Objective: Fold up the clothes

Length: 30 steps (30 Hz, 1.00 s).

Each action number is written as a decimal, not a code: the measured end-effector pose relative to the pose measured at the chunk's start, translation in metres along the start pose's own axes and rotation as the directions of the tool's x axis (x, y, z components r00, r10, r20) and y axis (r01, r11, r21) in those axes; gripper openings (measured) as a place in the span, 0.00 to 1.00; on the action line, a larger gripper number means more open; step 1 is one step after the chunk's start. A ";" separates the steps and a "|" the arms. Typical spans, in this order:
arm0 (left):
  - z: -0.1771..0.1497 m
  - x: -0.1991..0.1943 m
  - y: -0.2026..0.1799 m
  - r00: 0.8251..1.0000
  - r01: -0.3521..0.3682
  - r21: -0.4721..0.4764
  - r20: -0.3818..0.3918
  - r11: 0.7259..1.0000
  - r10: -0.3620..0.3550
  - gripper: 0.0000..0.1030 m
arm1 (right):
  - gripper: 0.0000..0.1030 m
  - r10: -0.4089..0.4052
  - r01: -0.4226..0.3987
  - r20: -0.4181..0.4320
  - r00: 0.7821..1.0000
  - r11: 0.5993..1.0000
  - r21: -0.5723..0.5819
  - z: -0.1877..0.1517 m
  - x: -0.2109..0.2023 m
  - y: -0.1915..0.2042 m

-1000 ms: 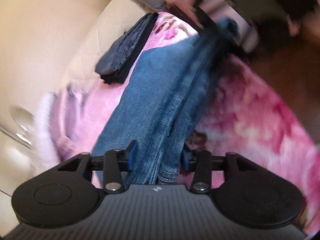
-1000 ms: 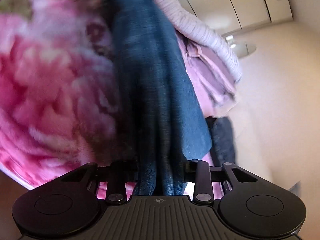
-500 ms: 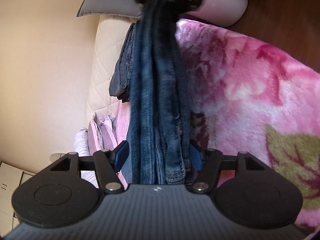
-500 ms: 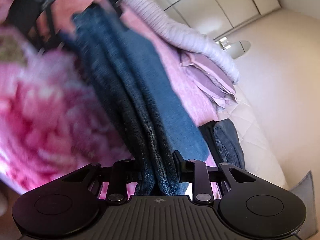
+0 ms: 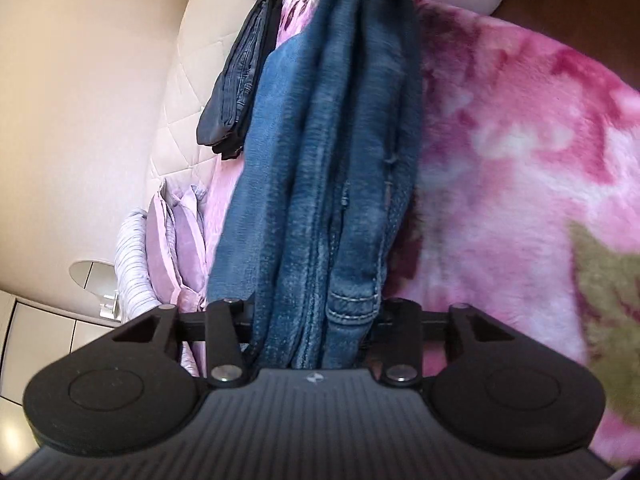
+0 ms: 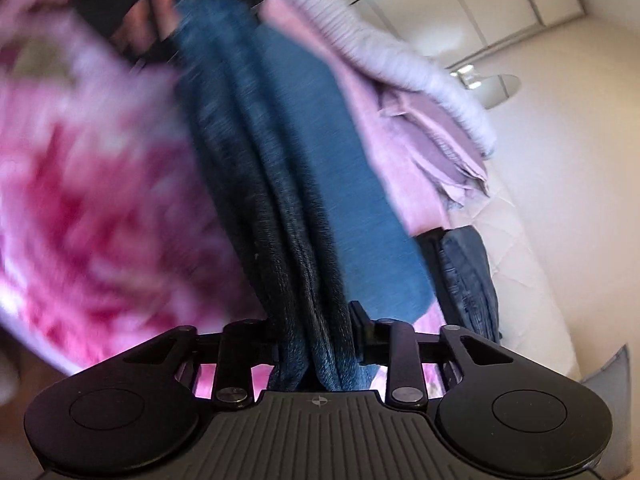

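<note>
- Blue jeans [image 5: 320,184] bunched lengthwise, stretched between both grippers above pink floral blanket [image 5: 520,152].
- Left gripper [image 5: 312,320]: jaws just closing, now narrow, clamped on waistband end of jeans.
- Right gripper [image 6: 316,340]: jaws just opening slightly, narrow, gathered denim pressed between the pads.
- Folded dark jeans [image 5: 236,92] lying on cream quilted surface [image 5: 180,120], far left of held pair.
- Lilac garments [image 5: 176,240] and striped white top [image 5: 132,256] piled near left, beside blanket edge.
- Right wrist view blurred.
</note>
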<state>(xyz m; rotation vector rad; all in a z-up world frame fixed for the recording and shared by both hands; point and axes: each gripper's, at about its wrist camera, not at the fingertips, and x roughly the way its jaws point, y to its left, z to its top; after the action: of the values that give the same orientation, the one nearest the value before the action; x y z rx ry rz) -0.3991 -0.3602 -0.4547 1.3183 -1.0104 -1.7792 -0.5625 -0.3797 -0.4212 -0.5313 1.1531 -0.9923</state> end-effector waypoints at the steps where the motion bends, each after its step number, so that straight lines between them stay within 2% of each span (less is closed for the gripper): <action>1: 0.000 0.001 0.000 1.000 0.000 -0.008 -0.001 1.000 0.000 0.35 | 0.35 -0.023 0.023 -0.005 1.000 0.999 -0.023 -0.001 0.001 0.009; 3: 0.000 0.003 0.003 1.000 0.007 -0.013 -0.003 1.000 -0.007 0.35 | 0.37 -0.048 0.048 0.000 0.999 0.999 -0.024 0.002 0.003 0.015; 7: 0.001 0.003 0.011 1.000 0.022 -0.009 -0.012 1.000 -0.022 0.34 | 0.38 -0.015 0.015 -0.016 1.000 0.999 -0.030 0.009 0.018 0.008; 8: 0.002 0.002 0.013 1.000 0.024 -0.009 -0.015 1.000 -0.024 0.34 | 0.34 -0.005 0.005 -0.024 1.000 1.000 -0.026 0.010 0.019 0.006; 9: 0.002 -0.002 0.014 1.000 0.026 -0.014 -0.018 1.000 -0.026 0.34 | 0.28 -0.003 0.003 -0.027 1.000 1.000 -0.013 0.010 0.014 0.004; 12: 0.002 -0.017 0.014 0.999 0.031 -0.029 -0.017 0.999 -0.032 0.34 | 0.26 0.005 -0.005 -0.029 1.000 1.000 0.013 0.010 -0.004 0.001; 15: 0.001 -0.028 0.005 0.999 0.038 -0.019 -0.017 0.999 -0.038 0.34 | 0.26 0.018 -0.018 -0.020 1.000 1.000 -0.003 0.005 -0.026 0.014; 22: 0.005 -0.023 0.009 0.998 0.044 -0.010 -0.045 0.999 -0.044 0.34 | 0.26 0.026 -0.027 0.026 0.999 0.999 0.029 -0.003 -0.034 0.020; 30: -0.008 -0.008 0.032 0.995 0.100 0.014 0.001 0.995 -0.100 0.33 | 0.25 0.069 -0.073 0.107 0.992 0.997 0.035 -0.010 -0.042 0.012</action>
<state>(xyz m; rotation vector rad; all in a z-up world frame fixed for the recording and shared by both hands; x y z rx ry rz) -0.3870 -0.3695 -0.4247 1.3982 -0.9744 -1.8506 -0.5707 -0.3359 -0.4132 -0.5021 1.0496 -0.9132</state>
